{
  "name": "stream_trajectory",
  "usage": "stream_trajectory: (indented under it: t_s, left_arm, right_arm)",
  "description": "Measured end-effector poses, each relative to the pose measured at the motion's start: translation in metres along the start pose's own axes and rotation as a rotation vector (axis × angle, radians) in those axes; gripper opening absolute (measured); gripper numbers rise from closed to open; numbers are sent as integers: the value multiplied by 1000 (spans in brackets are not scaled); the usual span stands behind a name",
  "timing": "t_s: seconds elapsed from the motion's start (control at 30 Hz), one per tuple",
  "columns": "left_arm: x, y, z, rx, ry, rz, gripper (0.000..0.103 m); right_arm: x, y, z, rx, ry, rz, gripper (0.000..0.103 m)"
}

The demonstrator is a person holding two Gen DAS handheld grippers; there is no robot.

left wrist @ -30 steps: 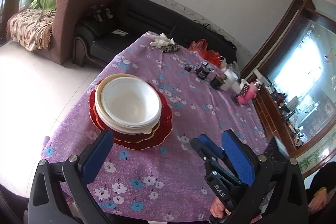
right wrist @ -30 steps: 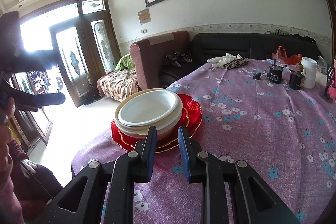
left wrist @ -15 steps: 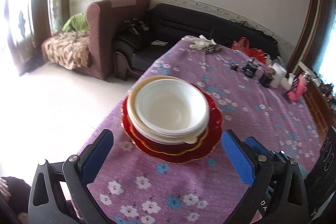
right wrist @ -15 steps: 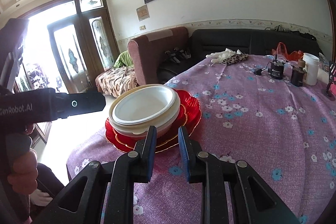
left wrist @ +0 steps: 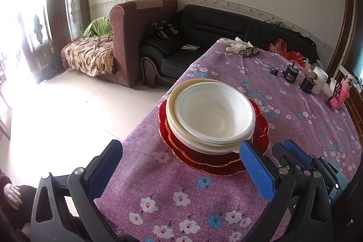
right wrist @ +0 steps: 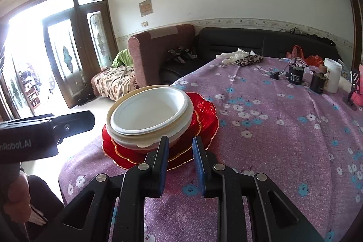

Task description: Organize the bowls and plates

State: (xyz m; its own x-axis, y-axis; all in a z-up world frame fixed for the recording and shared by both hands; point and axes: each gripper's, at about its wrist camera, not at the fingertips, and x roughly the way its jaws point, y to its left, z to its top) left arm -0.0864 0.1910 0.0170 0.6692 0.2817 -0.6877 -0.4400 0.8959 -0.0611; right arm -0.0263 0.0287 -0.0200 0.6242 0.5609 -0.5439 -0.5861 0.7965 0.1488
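- The stack of bowls [left wrist: 215, 115] on the red plates [left wrist: 261, 128] sits near the worktop [left wrist: 295, 128] edge, floor just beyond it on the left.
- Bare cloth lies open between the stack and the clutter [right wrist: 317, 78] at the far right, well apart.
- The right tool [right wrist: 180, 151] stands just before the plates' near rim; the left tool [left wrist: 179, 165] spans the near corner, its right finger [left wrist: 256, 169] beside the rim.

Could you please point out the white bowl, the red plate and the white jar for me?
white bowl [left wrist: 213, 115], left wrist view, inner floor.
red plate [right wrist: 205, 109], right wrist view, far right rim.
white jar [right wrist: 332, 76], right wrist view, side wall.
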Motion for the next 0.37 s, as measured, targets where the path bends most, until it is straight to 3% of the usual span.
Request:
stream_trajectory:
  t_s: [0.37]
  left_arm:
    - [5, 4, -6, 18, -15, 47, 103]
  right_arm:
    - [4, 3, 7, 13, -6, -23, 24]
